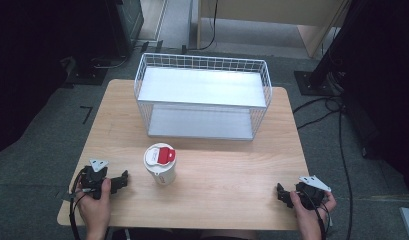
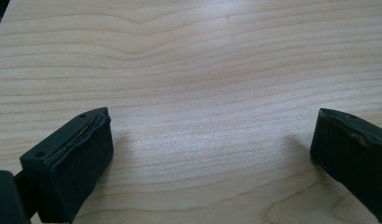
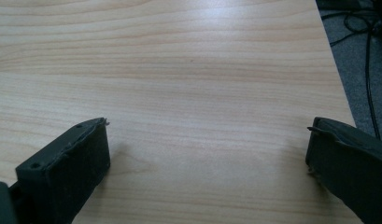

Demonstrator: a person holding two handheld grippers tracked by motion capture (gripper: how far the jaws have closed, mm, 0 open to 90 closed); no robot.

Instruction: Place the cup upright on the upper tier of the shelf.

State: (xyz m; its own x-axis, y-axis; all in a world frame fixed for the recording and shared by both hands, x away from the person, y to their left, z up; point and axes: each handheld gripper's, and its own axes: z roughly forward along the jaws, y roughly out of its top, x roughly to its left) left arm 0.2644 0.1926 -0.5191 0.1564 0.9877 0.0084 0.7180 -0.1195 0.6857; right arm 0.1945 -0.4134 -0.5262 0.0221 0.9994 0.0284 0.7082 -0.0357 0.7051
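We rest both tools on the table [image 1: 227, 175], jaws wide and empty: left gripper [image 1: 126, 179] at 7 o'clock, right gripper [image 1: 282, 194] at 5 o'clock. The cup [image 1: 160, 163] stands at center, just beside the left gripper. We judge the work is only starting; the next move calls for the left gripper to reach the cup.

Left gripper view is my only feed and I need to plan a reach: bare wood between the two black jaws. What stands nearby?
Observer: A white cup with a red and white lid stands upright on the wooden table, just to the right of the left gripper.
Operator: Is the other gripper busy?
Observer: No. The right gripper sits near the table's front right corner, its jaws wide apart over bare wood.
Operator: Anything beyond the cup?
Observer: A white wire rack with two shelves stands at the table's far side, both shelves bare.
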